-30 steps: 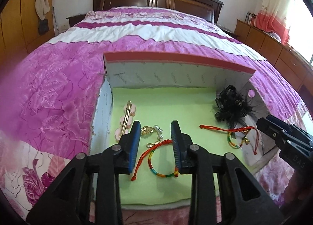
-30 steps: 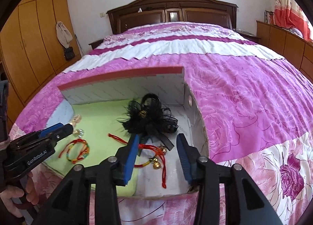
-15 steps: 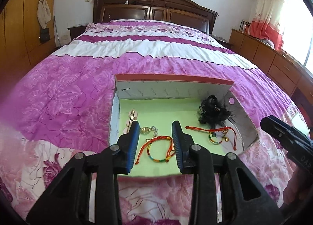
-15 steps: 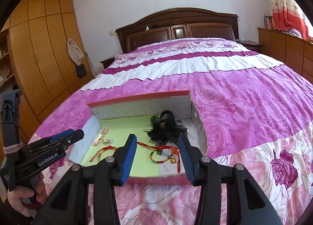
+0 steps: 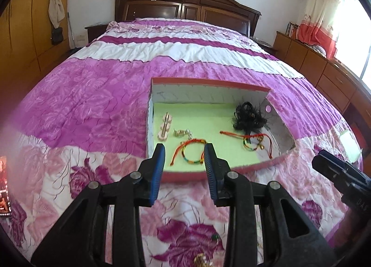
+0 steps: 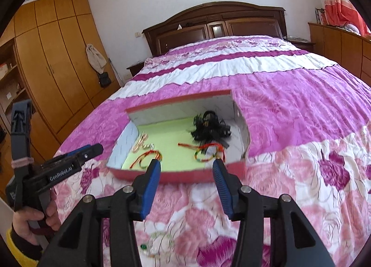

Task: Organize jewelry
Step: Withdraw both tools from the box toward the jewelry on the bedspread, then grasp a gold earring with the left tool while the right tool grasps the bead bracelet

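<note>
Nearest the left wrist camera, the left gripper point(image 5: 184, 158) hangs above the pink floral bedspread point(image 5: 92, 109), its blue-padded jaws narrowly apart with nothing between them. In the right wrist view the right gripper point(image 6: 186, 172) stands moderately wide; its jaws have just been opening, and they too are empty. A hand point(image 6: 30, 220) grips the left tool's handle at the lower left of that view.

On the bedspread just below both grippers lie small pieces of jewelry, blurred: something gold point(image 5: 201, 258) and a green bead point(image 6: 143, 246).

Just beyond the fingertips sits a shallow red-rimmed box point(image 5: 185, 176) with a pale green liner. Inside, nearest, lies a rainbow cord bracelet point(image 5: 191, 152). Behind it, to the left, are a small gold and pearl piece point(image 5: 182, 133) and a gold hair clip with pink flowers point(image 5: 165, 126) by the left wall. To the right lies a second cord bracelet with small bells point(image 5: 251, 141), and behind it a black feathered hair ornament point(image 5: 249, 119) in the far right corner.

Farther off stands the dark wooden headboard point(image 5: 185, 9).
</note>
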Action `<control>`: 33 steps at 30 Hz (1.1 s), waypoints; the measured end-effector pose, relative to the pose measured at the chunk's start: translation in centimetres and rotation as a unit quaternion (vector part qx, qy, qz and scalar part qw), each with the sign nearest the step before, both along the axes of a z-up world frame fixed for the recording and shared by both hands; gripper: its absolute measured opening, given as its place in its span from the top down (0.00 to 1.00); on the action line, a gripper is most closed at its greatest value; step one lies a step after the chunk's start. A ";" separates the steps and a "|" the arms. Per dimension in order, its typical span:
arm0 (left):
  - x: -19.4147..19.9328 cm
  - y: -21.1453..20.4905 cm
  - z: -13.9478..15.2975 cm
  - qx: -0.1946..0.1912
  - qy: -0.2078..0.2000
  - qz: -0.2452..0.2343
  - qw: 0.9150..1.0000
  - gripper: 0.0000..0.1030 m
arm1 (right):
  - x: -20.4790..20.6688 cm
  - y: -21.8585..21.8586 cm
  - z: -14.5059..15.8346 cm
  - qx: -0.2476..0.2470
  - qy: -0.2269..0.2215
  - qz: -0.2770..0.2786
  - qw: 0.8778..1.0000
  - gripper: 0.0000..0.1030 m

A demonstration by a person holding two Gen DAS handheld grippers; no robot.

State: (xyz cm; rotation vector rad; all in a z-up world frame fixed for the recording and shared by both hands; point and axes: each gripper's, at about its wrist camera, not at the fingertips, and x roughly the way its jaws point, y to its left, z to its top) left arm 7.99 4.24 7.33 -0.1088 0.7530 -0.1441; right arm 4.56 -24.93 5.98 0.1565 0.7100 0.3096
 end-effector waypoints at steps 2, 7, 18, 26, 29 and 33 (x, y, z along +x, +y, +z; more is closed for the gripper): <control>-0.6 0.2 -0.2 0.000 0.008 -0.003 1.000 0.74 | -0.7 0.2 -0.1 -0.006 0.006 0.004 1.000 0.51; -1.8 0.6 -0.8 -0.003 0.024 -0.009 1.000 0.74 | -2.0 0.3 -0.8 -0.010 0.020 0.010 1.000 0.51; -4.1 0.3 -2.9 -0.019 0.070 -0.027 0.997 0.74 | -3.2 1.1 -3.2 -0.033 0.073 0.035 0.996 0.51; -5.2 -1.0 -4.8 -0.020 0.104 -0.054 0.993 0.74 | -2.9 1.8 -5.2 -0.032 0.112 0.056 0.992 0.51; -5.2 -1.2 -5.5 -0.021 0.113 -0.056 0.992 0.74 | -2.6 2.2 -6.0 -0.035 0.128 0.064 0.989 0.54; -5.1 -1.4 -6.0 -0.022 0.121 -0.057 0.991 0.74 | -2.3 2.9 -7.4 -0.044 0.150 0.073 0.985 0.62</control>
